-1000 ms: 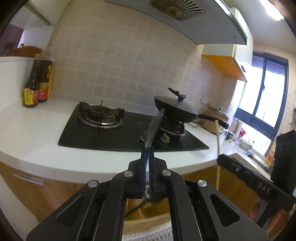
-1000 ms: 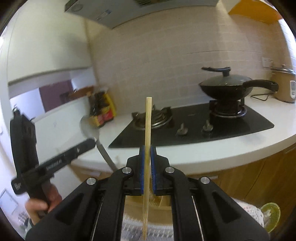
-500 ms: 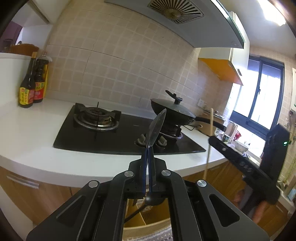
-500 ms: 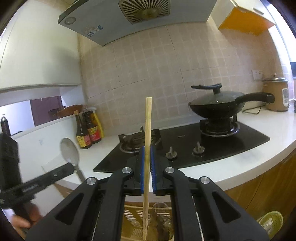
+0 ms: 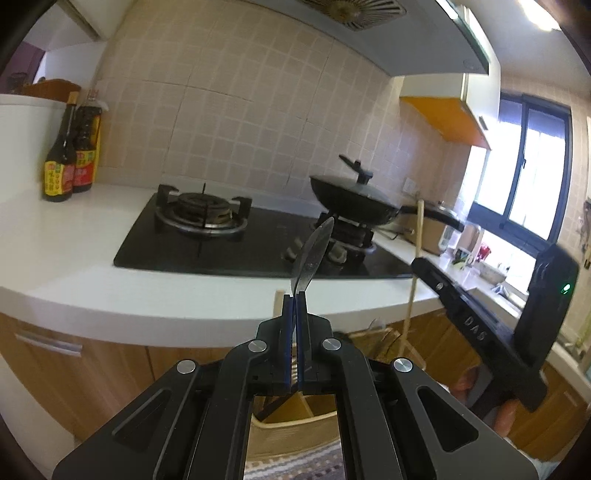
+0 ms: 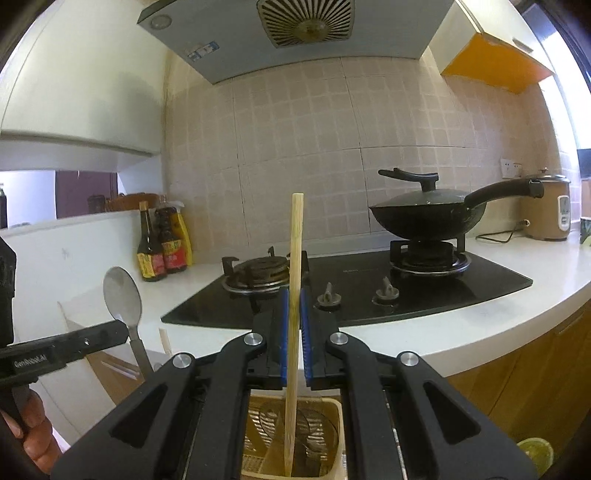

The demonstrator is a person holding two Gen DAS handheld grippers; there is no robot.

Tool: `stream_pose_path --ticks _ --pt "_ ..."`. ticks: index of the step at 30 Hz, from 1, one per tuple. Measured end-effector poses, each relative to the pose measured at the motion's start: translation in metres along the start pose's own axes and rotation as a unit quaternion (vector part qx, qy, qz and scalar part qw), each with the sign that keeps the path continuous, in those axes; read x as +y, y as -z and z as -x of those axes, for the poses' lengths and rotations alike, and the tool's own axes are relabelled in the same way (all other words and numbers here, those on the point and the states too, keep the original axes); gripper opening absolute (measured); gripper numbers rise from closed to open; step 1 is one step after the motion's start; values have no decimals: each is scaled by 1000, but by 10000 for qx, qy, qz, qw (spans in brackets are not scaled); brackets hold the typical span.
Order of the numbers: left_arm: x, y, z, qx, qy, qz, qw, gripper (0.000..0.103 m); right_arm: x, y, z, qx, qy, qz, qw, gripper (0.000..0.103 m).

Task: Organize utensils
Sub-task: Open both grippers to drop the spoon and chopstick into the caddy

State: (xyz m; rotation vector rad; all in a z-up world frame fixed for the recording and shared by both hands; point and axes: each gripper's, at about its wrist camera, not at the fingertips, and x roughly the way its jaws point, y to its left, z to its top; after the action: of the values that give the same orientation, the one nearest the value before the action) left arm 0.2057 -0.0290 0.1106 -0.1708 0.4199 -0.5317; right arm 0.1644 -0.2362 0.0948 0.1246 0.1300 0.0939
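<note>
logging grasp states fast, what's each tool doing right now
Left tool: shut on the metal spoon, bowl pointing up.
Right tool: shut on the wooden chopstick, upright, lower end over the utensil basket.

A lidded black wok [image 6: 428,216] sits on the right burner of the black hob [image 6: 354,291]. Two sauce bottles [image 5: 70,155] stand at the white counter's [image 5: 74,273] back left corner, a rice cooker [image 6: 546,206] far right, range hood [image 6: 295,33] overhead.

Wok [image 6: 424,218] on hob [image 6: 369,288], bottles [image 6: 162,247] left.
</note>
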Motion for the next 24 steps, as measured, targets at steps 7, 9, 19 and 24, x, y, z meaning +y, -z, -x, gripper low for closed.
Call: stream_pose_path --ticks 7,9,19,24 --pt "8 12 -2 177 321 163 9992 5 -1 9 8 155 -68 -99 9998 6" --pt "6 13 2 193 366 106 9991 18 -2 11 9 343 -260 -127 9990 14" --pt "-2 25 41 286 381 120 9988 38 3 14 55 957 -72 74 9954 28" --pt "-8 36 82 325 249 176 9990 47 3 17 85 1568 52 246 9873 28"
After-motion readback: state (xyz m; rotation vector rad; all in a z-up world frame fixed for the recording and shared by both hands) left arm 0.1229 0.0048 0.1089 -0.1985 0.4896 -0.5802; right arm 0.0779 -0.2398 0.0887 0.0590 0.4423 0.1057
